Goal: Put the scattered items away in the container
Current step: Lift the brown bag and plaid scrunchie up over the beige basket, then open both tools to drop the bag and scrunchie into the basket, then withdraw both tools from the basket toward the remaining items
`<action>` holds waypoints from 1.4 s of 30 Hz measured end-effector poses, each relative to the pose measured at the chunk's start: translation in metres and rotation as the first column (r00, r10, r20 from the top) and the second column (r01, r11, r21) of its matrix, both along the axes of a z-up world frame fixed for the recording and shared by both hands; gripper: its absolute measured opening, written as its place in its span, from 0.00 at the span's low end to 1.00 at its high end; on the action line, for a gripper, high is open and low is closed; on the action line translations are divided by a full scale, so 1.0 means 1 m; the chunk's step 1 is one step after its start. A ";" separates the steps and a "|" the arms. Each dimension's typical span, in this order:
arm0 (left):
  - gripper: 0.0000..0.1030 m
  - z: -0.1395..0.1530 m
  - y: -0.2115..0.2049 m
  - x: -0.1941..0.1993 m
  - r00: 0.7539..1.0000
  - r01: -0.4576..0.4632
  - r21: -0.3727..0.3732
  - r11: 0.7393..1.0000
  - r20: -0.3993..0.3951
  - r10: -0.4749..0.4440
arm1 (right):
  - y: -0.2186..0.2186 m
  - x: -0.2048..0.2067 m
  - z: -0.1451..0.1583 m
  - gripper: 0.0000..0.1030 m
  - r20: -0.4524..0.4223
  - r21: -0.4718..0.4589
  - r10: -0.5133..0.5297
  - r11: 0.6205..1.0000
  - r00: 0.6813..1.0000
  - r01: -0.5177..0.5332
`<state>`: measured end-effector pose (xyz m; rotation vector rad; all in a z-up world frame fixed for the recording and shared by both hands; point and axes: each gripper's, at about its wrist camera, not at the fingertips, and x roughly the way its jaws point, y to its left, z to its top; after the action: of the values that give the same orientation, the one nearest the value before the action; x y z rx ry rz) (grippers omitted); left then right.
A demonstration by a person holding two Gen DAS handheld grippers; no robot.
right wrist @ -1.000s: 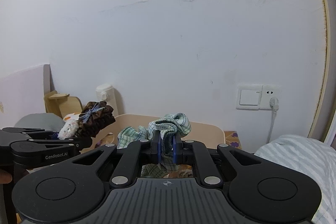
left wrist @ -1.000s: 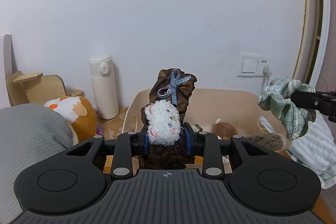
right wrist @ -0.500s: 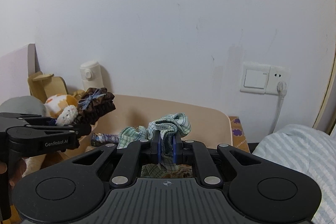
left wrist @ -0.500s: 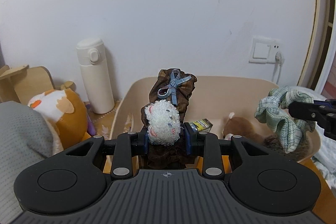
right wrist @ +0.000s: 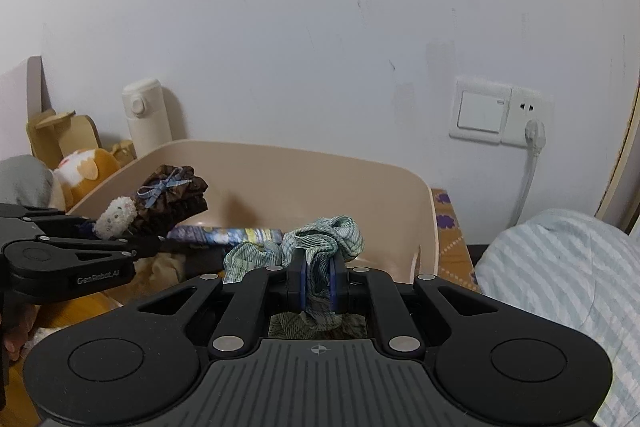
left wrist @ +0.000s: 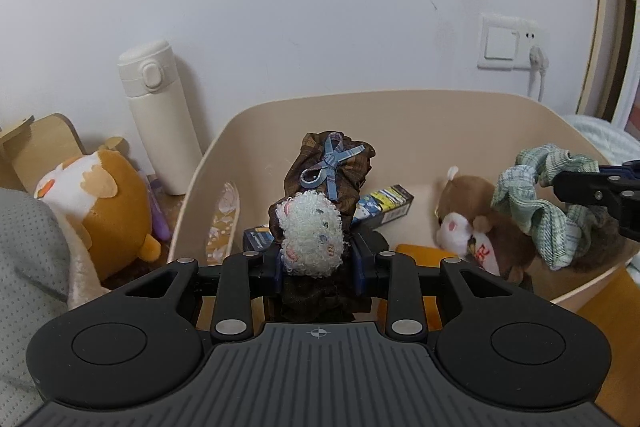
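Left claw (left wrist: 319,261): clamped on brown pleated fabric scrunchie with blue ribbon bow and white fuzzy bear charm (left wrist: 328,183); scrunchie projecting forward and upward past the fingertips, held in the air above the interior of the beige plastic container with rounded corners (left wrist: 400,107). Right claw (right wrist: 318,283): clamped on green-and-white checked fabric scrunchie (right wrist: 320,239); fabric bunched between the blue pads (right wrist: 302,283) and spilling out over them, held above the near right part of the container. Same green scrunchie visible in the left wrist view at the right edge, hanging from the black fingertips over the container. Container contents: brown-and-white plush hamster (left wrist: 476,231) lying at the right, dark blue printed cardboard box (left wrist: 384,207) behind the brown scrunchie, second dark blue box (left wrist: 256,239) just beside the left claw, orange flat item (left wrist: 416,251) partly hidden by the claw. Outside the container, to the left: tall white insulated bottle with flip lid (left wrist: 160,115) upright against the wall, orange-and-white plush toy (left wrist: 100,203) near it, grey knitted fabric (left wrist: 28,247) at the frame edge. White wall switch with plugged socket (right wrist: 500,115) on the wall at the right; blue-and-white striped bedding (right wrist: 560,267) below it.
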<state>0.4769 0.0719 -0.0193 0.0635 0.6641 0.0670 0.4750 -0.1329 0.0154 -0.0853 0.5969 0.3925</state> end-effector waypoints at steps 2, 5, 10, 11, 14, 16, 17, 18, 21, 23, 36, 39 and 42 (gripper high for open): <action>0.31 -0.001 -0.002 0.000 1.000 0.003 0.003 1.000 -0.002 -0.003 | 0.000 0.002 -0.003 0.09 -0.008 0.000 -0.004 1.000 1.000 0.004; 0.31 -0.002 -0.002 0.001 1.000 0.002 0.002 1.000 -0.005 -0.002 | 0.000 0.002 -0.005 0.09 -0.014 -0.003 -0.005 1.000 1.000 0.005; 0.32 -0.003 -0.002 0.001 1.000 0.006 0.002 1.000 -0.013 -0.006 | 0.001 0.001 -0.007 0.10 -0.022 -0.014 0.001 1.000 1.000 -0.001; 0.32 -0.002 -0.002 0.001 1.000 0.006 0.004 1.000 -0.013 -0.006 | 0.001 0.001 -0.007 0.11 -0.025 -0.017 0.002 1.000 1.000 -0.003; 0.35 -0.001 -0.002 0.000 1.000 0.007 0.005 1.000 -0.012 -0.007 | 0.002 0.001 -0.008 0.13 -0.031 -0.026 0.007 1.000 0.999 -0.008; 0.38 0.000 -0.002 -0.001 1.000 0.012 0.001 1.000 -0.010 -0.012 | 0.002 0.000 -0.008 0.17 -0.034 -0.029 0.009 1.000 0.999 -0.010; 0.41 0.001 -0.002 -0.002 1.000 0.015 0.003 1.000 -0.007 -0.015 | 0.002 -0.001 -0.009 0.24 -0.034 -0.030 0.008 1.000 0.999 -0.009; 0.43 0.002 -0.002 -0.003 1.000 0.017 0.009 1.000 -0.002 -0.017 | 0.002 -0.001 -0.009 0.28 -0.035 -0.030 0.007 1.000 0.999 -0.008; 0.56 0.006 -0.002 -0.007 1.000 0.020 0.025 0.999 0.020 -0.021 | 0.001 -0.003 -0.009 0.33 -0.036 -0.031 0.005 1.000 0.999 -0.006; 0.64 0.009 0.000 -0.010 0.999 0.015 0.025 1.000 0.036 -0.016 | 0.000 -0.005 -0.009 0.40 -0.034 -0.029 0.003 1.000 0.999 -0.004; 0.73 0.028 0.025 -0.031 0.997 -0.009 -0.034 0.999 0.080 0.011 | -0.014 -0.026 0.010 0.77 0.025 0.035 -0.013 0.999 1.000 0.012; 0.73 0.033 0.028 -0.039 0.996 0.001 -0.055 0.998 0.092 0.004 | -0.018 -0.031 0.012 0.82 0.031 0.044 -0.017 0.999 0.999 0.016; 0.75 0.037 0.029 -0.049 0.994 0.003 -0.049 0.999 0.105 0.003 | -0.022 -0.038 0.014 0.83 0.041 0.050 -0.021 0.999 0.999 0.019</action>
<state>0.4282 0.1011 0.0173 0.0126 0.5606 0.0536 0.4369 -0.1546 0.0299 -0.0401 0.5469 0.3847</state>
